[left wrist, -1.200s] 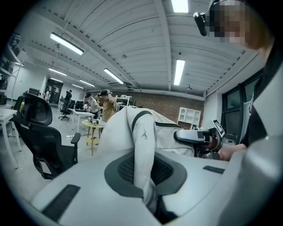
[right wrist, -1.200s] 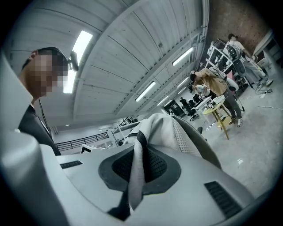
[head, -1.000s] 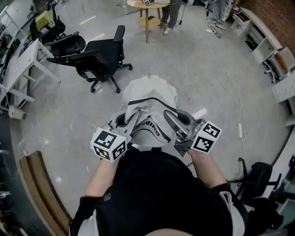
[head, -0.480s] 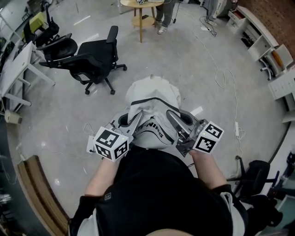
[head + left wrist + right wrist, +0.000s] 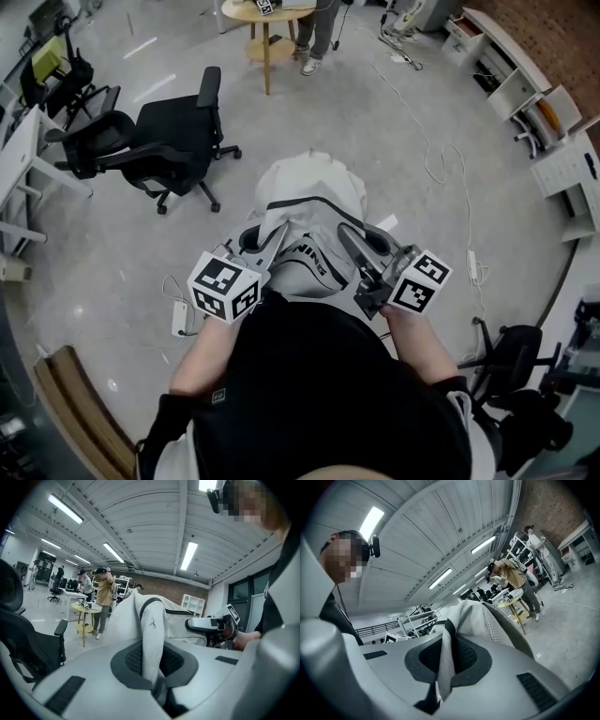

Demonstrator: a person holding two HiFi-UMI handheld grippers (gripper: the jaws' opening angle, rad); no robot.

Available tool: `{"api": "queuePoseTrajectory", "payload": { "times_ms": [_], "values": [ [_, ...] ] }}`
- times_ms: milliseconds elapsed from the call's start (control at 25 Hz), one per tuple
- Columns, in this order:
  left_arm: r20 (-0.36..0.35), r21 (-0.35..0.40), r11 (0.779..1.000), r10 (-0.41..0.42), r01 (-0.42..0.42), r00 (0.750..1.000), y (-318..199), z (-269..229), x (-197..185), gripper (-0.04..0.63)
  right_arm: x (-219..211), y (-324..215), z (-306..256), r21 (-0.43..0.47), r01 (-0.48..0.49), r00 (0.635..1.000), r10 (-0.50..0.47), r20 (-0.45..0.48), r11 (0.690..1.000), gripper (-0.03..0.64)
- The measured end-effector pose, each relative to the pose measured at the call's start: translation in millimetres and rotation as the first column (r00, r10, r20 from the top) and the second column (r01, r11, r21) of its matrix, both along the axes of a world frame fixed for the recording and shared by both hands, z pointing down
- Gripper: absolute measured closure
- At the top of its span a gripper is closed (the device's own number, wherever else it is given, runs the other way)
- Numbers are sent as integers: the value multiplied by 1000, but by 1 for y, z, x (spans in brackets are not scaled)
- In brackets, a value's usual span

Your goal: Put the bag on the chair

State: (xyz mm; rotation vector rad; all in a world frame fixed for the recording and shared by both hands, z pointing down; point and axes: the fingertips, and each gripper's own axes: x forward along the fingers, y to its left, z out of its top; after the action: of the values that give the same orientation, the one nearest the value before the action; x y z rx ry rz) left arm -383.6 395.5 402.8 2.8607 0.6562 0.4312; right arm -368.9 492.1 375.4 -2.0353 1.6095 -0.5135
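The left tongs [image 5: 269, 247] and right tongs [image 5: 351, 240] are each clamped shut on the grey bag [image 5: 310, 195], which sits between them. A black chair [image 5: 161, 150] stands ahead, to their left.

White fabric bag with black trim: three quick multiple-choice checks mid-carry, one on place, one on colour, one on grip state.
1. In the head view, the black swivel office chair stands: A) up and left of the white fabric bag, apart from it; B) under the bag; C) at the picture's bottom edge.
2. The bag is mainly: A) red; B) white; C) blue.
3. The left gripper and right gripper: A) both open, empty; B) only the left grips; C) both with jaws shut on bag fabric.
1 A, grey floor lies between them; 2 B, white cloth with black trim; 3 C, each gripper view shows fabric pinched.
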Motion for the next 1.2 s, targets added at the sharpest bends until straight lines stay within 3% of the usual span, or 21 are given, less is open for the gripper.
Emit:
{"api": "queuePoseTrajectory", "payload": {
  "times_ms": [520, 880, 1200],
  "values": [
    [-40, 34, 998, 51, -49, 998, -114, -19, 78, 572, 82, -110, -14, 50, -60, 998, 61, -13, 997, 584],
    [51, 36, 999, -20, 19, 999, -157, 12, 109, 572, 120, -155, 17, 40, 12, 997, -15, 78, 999, 584],
    [93, 34, 993, -114, 111, 989, -168, 23, 181, 572, 204, -169, 27, 48, 108, 987, -113, 113, 993, 584]
  ]
}}
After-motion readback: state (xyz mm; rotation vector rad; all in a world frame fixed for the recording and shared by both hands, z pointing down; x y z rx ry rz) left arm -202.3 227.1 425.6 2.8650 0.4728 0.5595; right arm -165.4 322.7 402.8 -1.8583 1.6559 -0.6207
